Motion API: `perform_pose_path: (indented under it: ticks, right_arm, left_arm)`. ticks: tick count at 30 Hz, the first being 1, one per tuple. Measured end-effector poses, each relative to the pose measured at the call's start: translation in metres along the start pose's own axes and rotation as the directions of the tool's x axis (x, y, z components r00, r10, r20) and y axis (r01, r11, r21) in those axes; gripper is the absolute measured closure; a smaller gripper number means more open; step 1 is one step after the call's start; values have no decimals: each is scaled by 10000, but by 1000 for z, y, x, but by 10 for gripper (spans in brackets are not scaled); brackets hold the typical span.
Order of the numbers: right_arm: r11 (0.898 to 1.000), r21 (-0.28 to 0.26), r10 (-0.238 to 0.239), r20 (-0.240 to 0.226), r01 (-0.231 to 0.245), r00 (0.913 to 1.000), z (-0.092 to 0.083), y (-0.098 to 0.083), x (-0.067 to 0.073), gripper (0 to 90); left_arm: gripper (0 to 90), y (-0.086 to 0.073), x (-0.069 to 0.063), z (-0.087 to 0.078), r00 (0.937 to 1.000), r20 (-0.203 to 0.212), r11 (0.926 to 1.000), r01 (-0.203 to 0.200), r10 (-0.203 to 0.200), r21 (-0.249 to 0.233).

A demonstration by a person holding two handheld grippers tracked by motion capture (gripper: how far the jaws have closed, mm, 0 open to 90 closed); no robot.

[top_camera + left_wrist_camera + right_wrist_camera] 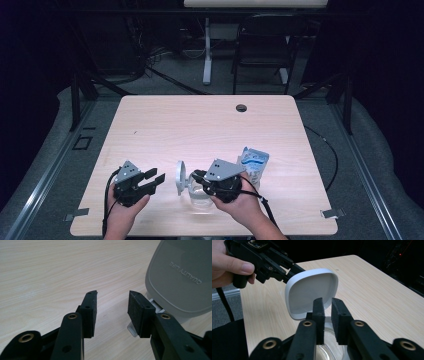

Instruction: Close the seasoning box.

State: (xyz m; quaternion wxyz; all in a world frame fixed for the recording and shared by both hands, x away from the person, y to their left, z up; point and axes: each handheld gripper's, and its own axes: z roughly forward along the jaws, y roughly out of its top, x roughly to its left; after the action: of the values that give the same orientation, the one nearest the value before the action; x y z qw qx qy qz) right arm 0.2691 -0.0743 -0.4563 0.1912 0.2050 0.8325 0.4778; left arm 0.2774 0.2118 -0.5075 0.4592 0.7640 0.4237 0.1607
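Two grippers work low over the near part of a pale wooden table [200,120], and the clear container [200,197] between them serves as the landmark. It sits close to the table's near edge, with only a narrow strip of bare wood between it and that edge. Its grey-white lid [180,177] stands flipped up on edge at the container's left side, hinged there, its flat face turned towards the left gripper [152,180].

The left gripper lies left of the container, jaws spread apart and released, gripping nothing; in the left gripper view its right pad [137,312] stands just beside the lid's outer face [180,277], and I cannot tell whether they touch. Bare wood runs between the two pads and on far beyond them.

The right gripper [196,176] reaches in from the container's right, over its open mouth. In the right gripper view its jaws [327,315] stand with a narrow gap, slightly loosened, and nothing visibly pinched between the pads; the lid's inner face [312,290] rises just past the tips, the clear rim [329,350] below them.

A blue-and-white packet [253,165] stands just right of the container, behind the right hand [240,205]. Beyond the container the tabletop is open all the way to the far edge, where a small dark hole [241,107] sits; left and right sides also offer wide free wood.
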Motion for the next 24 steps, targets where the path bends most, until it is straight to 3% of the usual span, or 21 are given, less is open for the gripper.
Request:
perform_pose_path:
  ticks: [15,24]
  right_arm:
    - [9998,33,175,281,-176,9995,-17,-12,-11,620]
    - [9995,-58,300,603,-297,9977,-29,-21,-16,571]
  left_arm:
    - [582,-2,2,1,10000,-28,10000,22,-22,9]
    - [568,-2,4,2,9999,-114,10000,-22,23,34]
